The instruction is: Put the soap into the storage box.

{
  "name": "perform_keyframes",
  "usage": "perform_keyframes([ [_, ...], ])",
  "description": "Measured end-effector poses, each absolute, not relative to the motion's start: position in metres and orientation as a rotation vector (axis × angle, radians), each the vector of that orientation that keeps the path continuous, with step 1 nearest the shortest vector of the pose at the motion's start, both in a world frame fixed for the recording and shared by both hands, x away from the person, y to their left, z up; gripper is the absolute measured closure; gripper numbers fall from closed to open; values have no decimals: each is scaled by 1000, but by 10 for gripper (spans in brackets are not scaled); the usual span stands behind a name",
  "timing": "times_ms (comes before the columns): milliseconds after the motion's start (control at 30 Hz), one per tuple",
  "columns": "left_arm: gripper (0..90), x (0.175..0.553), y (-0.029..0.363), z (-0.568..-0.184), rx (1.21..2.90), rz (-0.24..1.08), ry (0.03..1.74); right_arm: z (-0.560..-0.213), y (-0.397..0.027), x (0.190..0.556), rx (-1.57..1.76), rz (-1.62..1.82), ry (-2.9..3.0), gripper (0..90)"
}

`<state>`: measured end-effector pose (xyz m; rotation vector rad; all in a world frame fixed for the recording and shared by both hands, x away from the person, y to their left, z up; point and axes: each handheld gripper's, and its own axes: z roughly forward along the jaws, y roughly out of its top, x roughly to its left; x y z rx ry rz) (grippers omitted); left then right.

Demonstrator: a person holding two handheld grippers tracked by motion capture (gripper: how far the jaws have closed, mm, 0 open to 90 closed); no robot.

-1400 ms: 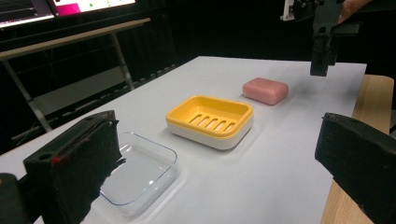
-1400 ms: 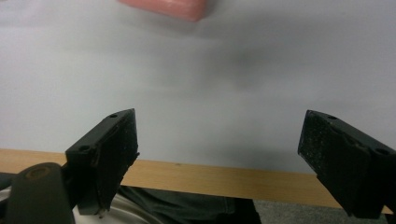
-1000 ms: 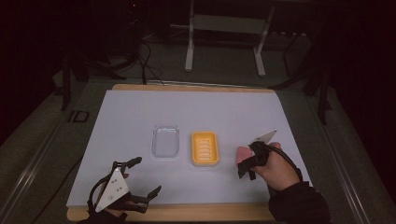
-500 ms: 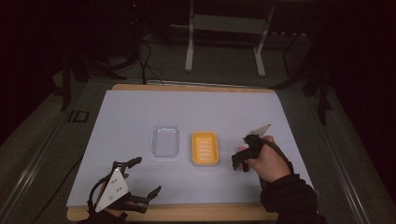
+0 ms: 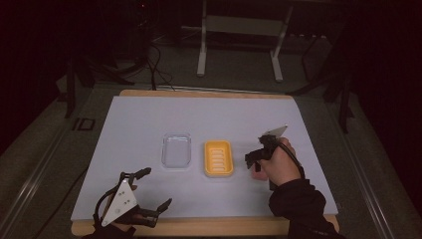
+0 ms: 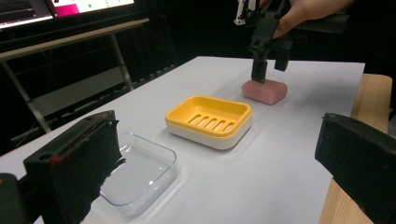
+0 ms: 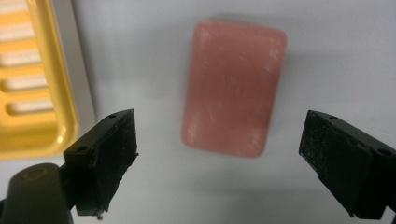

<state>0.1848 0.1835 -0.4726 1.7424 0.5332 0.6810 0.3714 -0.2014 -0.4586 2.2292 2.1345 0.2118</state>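
A pink bar of soap point(image 7: 233, 86) lies flat on the white table cover, just right of a yellow soap dish point(image 5: 218, 158). My right gripper point(image 7: 224, 163) points straight down over the soap, open, one jaw on each side and above it. In the high view the right gripper point(image 5: 254, 162) and hand cover the soap. The left gripper view shows the soap point(image 6: 264, 91) beneath the right gripper point(image 6: 267, 70), beyond the dish point(image 6: 208, 121). My left gripper point(image 5: 155, 187) rests open at the front left, holding nothing.
A clear plastic tray point(image 5: 176, 150) sits left of the yellow dish, with a small gap between them. The wooden table edge point(image 5: 199, 226) runs along the front. A metal stand point(image 5: 239, 45) and cables are on the floor behind the table.
My right gripper has moved left over the soap, which showed beside it before and is now covered in the high view. The left gripper has stayed still.
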Motion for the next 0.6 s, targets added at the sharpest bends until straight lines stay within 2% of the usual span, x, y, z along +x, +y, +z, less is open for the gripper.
perform_keyframes([
  [333,6,185,184,-472,1742,681,541,-471,-202,382,2236,140,2081,139],
  [600,6,184,184,-472,1742,683,539,-482,-202,388,2267,146,2048,225],
])
